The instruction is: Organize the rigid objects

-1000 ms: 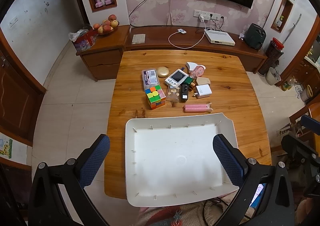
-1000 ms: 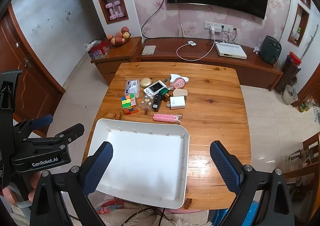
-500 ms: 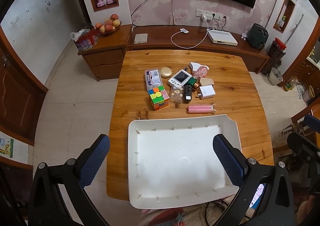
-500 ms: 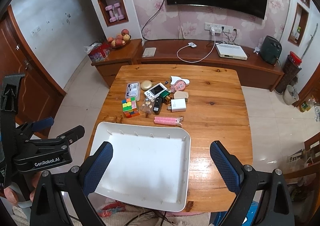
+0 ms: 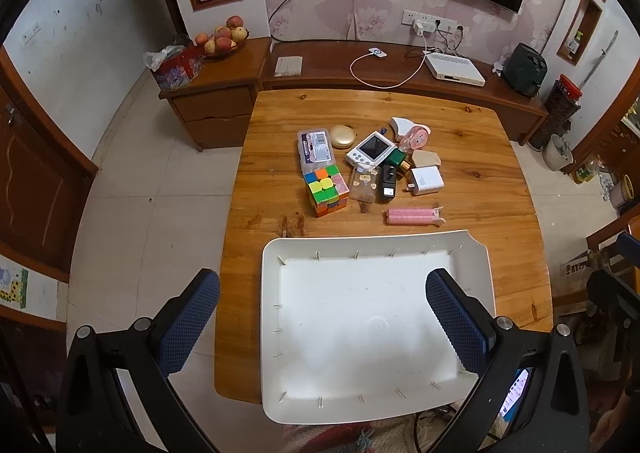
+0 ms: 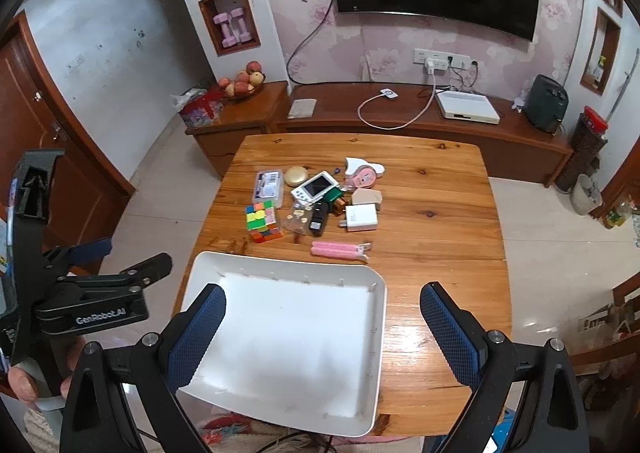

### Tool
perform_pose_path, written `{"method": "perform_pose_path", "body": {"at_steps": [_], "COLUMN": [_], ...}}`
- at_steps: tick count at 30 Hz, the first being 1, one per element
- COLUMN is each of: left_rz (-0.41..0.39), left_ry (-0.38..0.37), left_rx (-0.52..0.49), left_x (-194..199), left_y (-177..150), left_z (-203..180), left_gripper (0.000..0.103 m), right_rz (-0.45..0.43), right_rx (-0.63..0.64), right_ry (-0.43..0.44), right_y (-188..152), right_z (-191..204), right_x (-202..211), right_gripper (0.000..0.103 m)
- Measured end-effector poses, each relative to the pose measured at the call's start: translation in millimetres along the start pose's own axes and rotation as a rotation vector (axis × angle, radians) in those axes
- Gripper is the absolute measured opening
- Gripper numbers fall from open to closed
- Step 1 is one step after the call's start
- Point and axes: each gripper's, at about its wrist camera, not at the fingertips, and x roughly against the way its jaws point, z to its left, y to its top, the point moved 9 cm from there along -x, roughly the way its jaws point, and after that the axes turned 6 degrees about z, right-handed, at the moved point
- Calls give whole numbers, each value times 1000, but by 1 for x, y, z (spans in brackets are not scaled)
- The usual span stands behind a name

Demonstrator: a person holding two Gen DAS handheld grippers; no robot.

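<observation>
A white tray (image 5: 272,293) (image 6: 378,317) lies empty at the near edge of the wooden table (image 5: 480,157) (image 6: 440,189). Beyond it sits a cluster of small objects: a colour cube (image 5: 326,190) (image 6: 262,221), a clear case (image 5: 316,147), a gold compact (image 5: 342,136), a white handheld console (image 5: 371,148) (image 6: 316,189), a white charger (image 5: 426,181) (image 6: 361,217) and a pink comb (image 5: 414,216) (image 6: 340,250). My left gripper (image 5: 322,319) is open and empty above the tray. My right gripper (image 6: 322,333) is open and empty above the tray's right part.
A low wooden cabinet (image 5: 400,69) along the back wall carries a fruit bowl (image 5: 222,39), a white box (image 5: 454,69) and a cable. A black speaker (image 5: 524,69) stands at its right end. Tiled floor surrounds the table. The left gripper's body shows in the right wrist view (image 6: 92,301).
Both cameras have drifted slightly, so the table and tray sit a little further right in the left view. Both grippers stay open and empty. No object on the table has moved.
</observation>
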Motion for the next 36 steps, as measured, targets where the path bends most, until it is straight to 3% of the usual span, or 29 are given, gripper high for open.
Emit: {"method": "perform_pose_path", "body": {"at_steps": [10,24,36], "left_rz": [6,-55,-87], "left_ry": [-11,-41,8], "left_rx": [5,43,46], "left_x": [-6,1,-24], "left_y": [1,29,59], "left_z": [1,19,21], "left_gripper": [102,102,102], "right_rz": [5,24,11], "right_rx": [22,29,53], "right_ry": [14,29,-83], "right_y": [4,17,58], "right_z": [3,12,4], "right_x": [-10,-19,-49], "right_gripper": [98,98,98]}}
